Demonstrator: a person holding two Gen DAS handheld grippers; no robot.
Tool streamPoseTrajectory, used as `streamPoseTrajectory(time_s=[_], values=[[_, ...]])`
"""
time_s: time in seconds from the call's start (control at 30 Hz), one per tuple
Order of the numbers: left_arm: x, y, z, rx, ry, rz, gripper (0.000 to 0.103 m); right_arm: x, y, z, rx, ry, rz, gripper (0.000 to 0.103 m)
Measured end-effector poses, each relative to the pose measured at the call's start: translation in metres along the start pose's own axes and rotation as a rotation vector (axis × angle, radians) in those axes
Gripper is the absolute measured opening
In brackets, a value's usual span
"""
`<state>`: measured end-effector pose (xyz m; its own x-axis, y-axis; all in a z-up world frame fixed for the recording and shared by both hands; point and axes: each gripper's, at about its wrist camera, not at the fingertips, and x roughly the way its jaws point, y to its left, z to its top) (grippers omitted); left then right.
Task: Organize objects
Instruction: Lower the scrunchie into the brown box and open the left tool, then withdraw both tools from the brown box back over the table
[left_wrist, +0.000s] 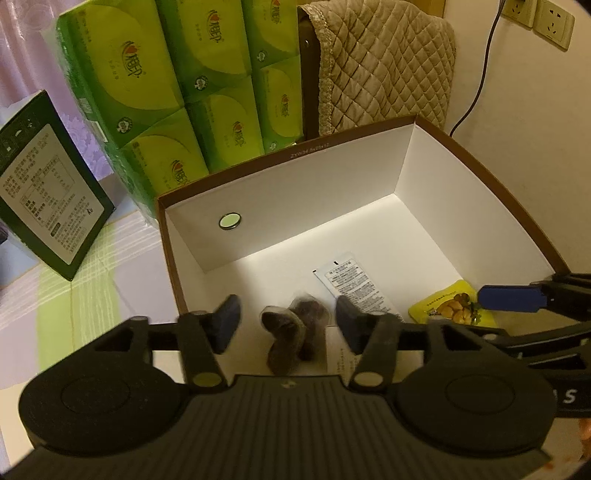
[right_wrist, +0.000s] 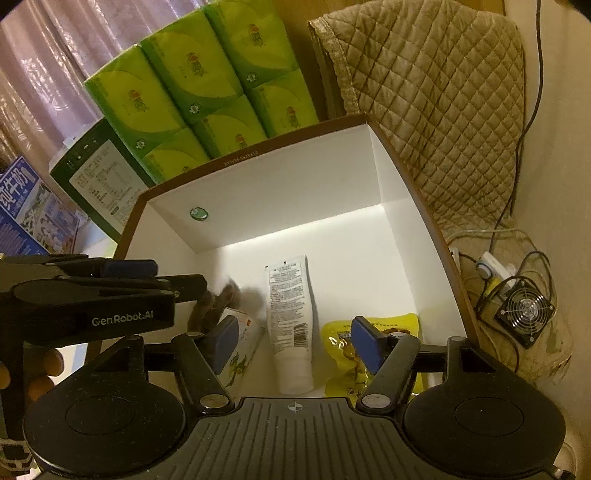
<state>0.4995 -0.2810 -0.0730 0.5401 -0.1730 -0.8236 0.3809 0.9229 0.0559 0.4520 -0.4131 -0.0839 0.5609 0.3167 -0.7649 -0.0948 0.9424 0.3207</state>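
White tube (right_wrist: 291, 325) whole, right view only

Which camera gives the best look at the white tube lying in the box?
The right wrist view. There the white tube lies in full length on the floor of the box, printed side up, between the fingers of the open right gripper. The left wrist view shows only its upper part; the left gripper's finger hides the rest.

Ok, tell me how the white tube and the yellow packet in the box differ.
The white tube is long, rounded and plain with black print; the yellow packet is flat, shiny and shows a food picture. The tube lies in the middle of the floor, the packet by the right wall. Both lie flat inside the white box.
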Motion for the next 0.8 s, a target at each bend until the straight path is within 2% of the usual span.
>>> streamPoseTrajectory(time_s=[0.13, 0.23, 0.53, 0.63, 0.8], values=[[-0.006, 0.002, -0.001, 0.002, -0.011, -0.001, 0.060, -0.007, 0.003, -0.003, -0.007, -0.012, 0.003, 0.068], [-0.012, 0.002, -0.002, 0.001, -0.023, 0.000, 0.070, -0.015, 0.005, -0.006, -0.008, -0.022, 0.001, 0.069], [-0.043, 0.005, -0.013, -0.028, -0.063, -0.025, 0.071, -0.044, 0.005, -0.016, 0.024, -0.054, -0.014, 0.071], [-0.058, 0.005, -0.019, -0.043, -0.080, -0.024, 0.075, -0.057, 0.005, -0.020, 0.038, -0.071, -0.013, 0.072], [-0.086, 0.009, -0.033, -0.082, -0.100, -0.035, 0.075, -0.077, 0.007, -0.026, 0.044, -0.097, -0.010, 0.073]])
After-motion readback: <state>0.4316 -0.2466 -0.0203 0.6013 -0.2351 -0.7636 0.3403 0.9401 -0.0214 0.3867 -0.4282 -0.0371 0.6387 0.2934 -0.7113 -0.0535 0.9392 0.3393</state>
